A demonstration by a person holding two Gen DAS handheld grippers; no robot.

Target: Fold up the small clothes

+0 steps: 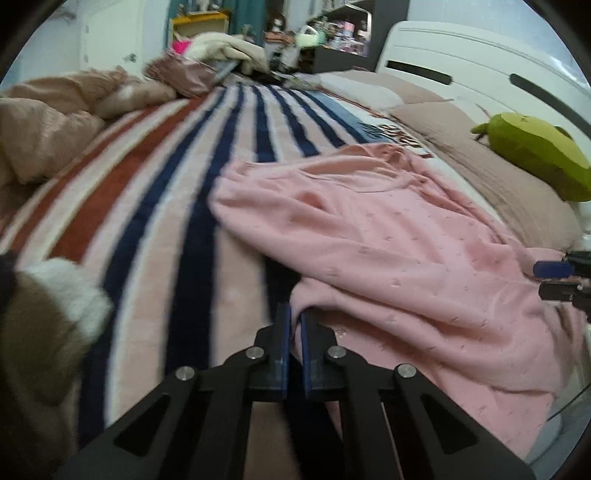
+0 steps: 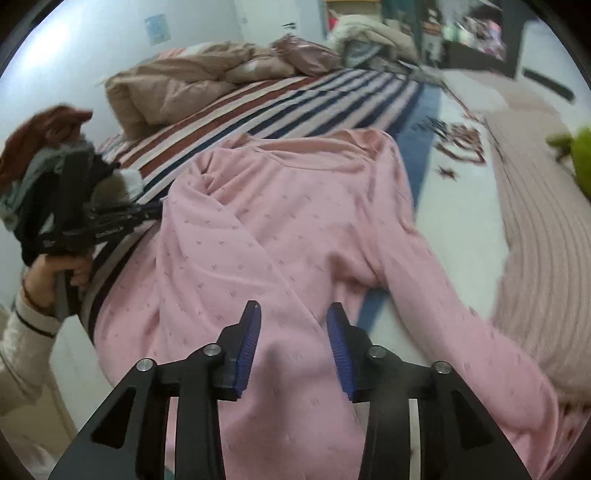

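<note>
A small pink long-sleeved top [image 2: 280, 229] lies spread on the striped blanket [image 2: 295, 99] of a bed, neckline away from me. In the left wrist view the pink top [image 1: 388, 240] is rumpled, and my left gripper [image 1: 294, 317] is shut on its near left edge. In the right wrist view the left gripper [image 2: 151, 214] shows at the top's left side, held by a hand. My right gripper [image 2: 293, 314] is open and empty, hovering over the lower part of the top, its blue pads [image 2: 249, 339] apart. Its fingertips [image 1: 554, 280] show at the right edge of the left wrist view.
A beige duvet [image 2: 173, 88] is bunched at the far left of the bed. A green plush toy [image 1: 535, 155] rests on a ribbed pink cover [image 2: 546, 251] at the right. A pile of dark and brown clothes [image 2: 48, 147] sits at the left. Cluttered shelves [image 1: 332, 33] stand beyond.
</note>
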